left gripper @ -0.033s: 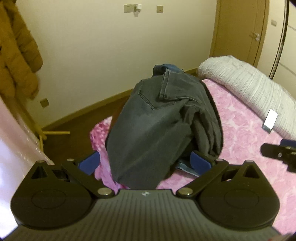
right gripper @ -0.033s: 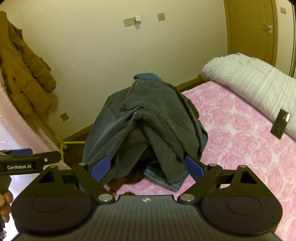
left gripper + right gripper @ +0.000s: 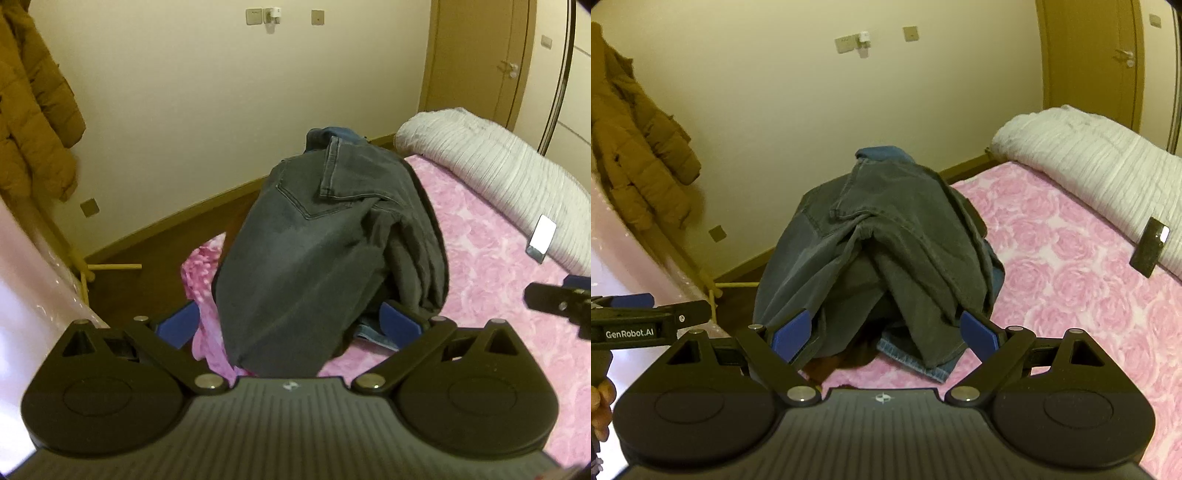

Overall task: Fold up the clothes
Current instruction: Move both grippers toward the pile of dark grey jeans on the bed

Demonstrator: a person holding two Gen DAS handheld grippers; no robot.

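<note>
While both grippers gape empty, grey jeans (image 3: 314, 251) heaped just ahead, pink bed (image 3: 1071, 258).

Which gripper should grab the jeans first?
Probably the left gripper: its open fingers already flank the hanging edge of the grey jeans. The right gripper, also open, faces bunched folds.
</note>
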